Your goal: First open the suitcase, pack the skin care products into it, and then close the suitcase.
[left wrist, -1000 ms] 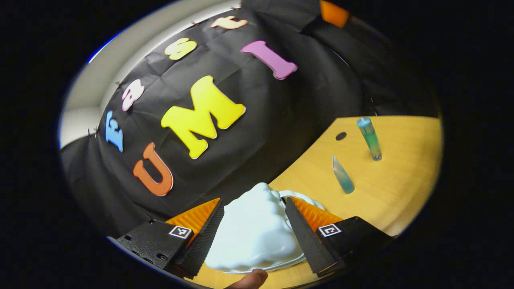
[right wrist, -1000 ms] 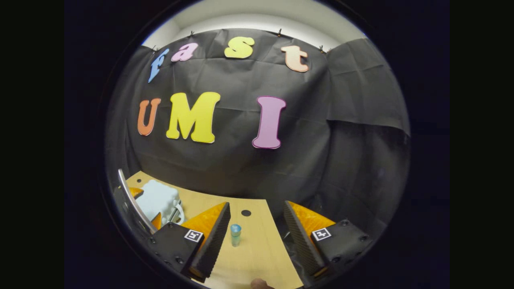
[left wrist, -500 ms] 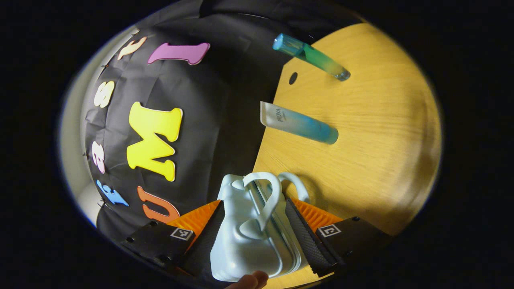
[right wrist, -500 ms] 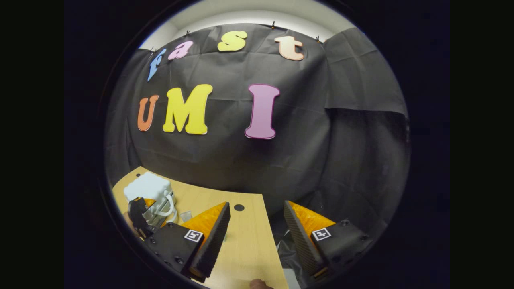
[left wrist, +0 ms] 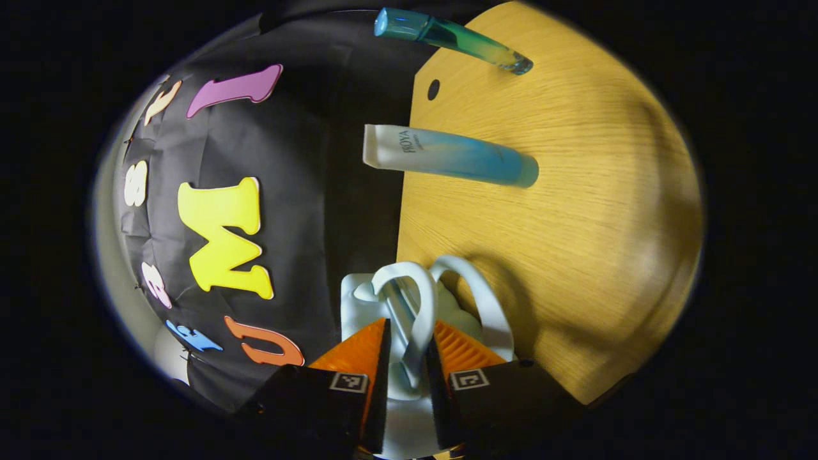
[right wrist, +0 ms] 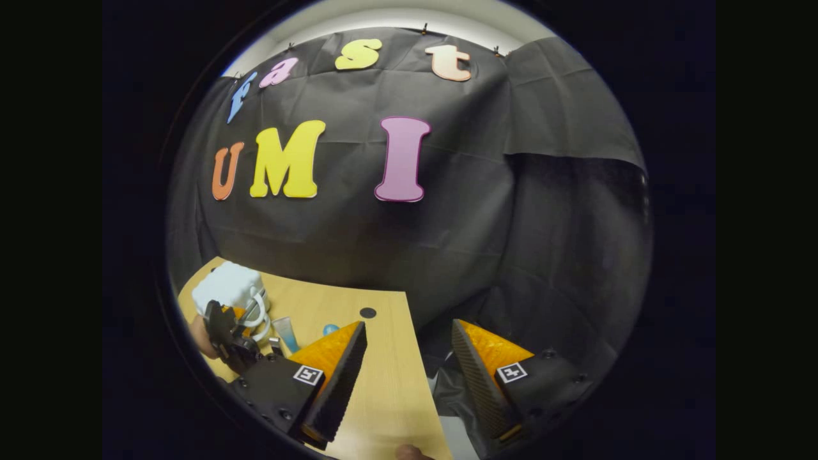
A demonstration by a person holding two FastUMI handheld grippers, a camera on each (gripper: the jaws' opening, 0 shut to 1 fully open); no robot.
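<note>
Black cloth is hanging behind a wooden worktop (left wrist: pixel 575 191) where a small pale suitcase (left wrist: pixel 409 409) is sitting near the back edge. In the left gripper view, the left claw (left wrist: pixel 407 390) is now pinching one of the suitcase's two looped handles (left wrist: pixel 415 306); half a second ago its fingers were straddling the whole case, and a second ago they were spread wide around it, so the claw has narrowed onto the handle and rolled further sideways. The case is still looking closed, so the opening step is only beginning, and this grip is probably meant to lift one half away from the other. Two skin care products are waiting on the bare wood well apart from the case: a blue tube (left wrist: pixel 447 156) standing on its cap, and a green bottle (left wrist: pixel 447 37) farther off. In the right gripper view, the right claw (right wrist: pixel 409 377) is hovering wide and empty over the worktop's near edge, with the suitcase (right wrist: pixel 228 287) and the other claw off to its left.
</note>
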